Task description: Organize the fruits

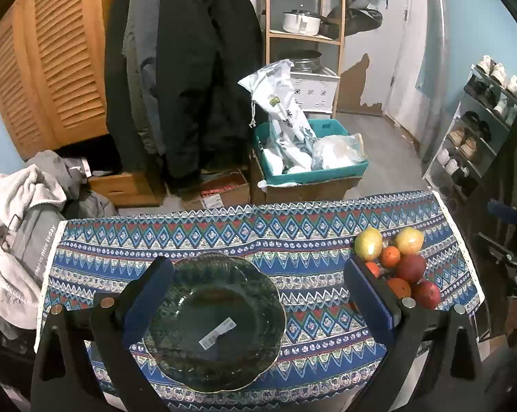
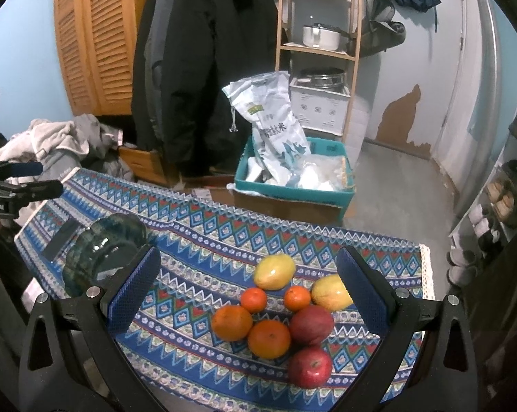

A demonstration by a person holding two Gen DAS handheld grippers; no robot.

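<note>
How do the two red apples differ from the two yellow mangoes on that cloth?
The red apples are round and dark red; the yellow mangoes are oval and yellow with a greenish tinge. The apples lie at the pile's near side, the mangoes at its far side. All lie loose on the patterned cloth, outside the glass bowl.

Pale blue walls with peeling paint [image 2: 401, 111]; louvred wooden wardrobe [image 1: 49, 68]; hanging dark coats [image 1: 193, 79]; wooden shelving unit [image 2: 322, 48]; grey floor [image 1: 378, 144].
</note>
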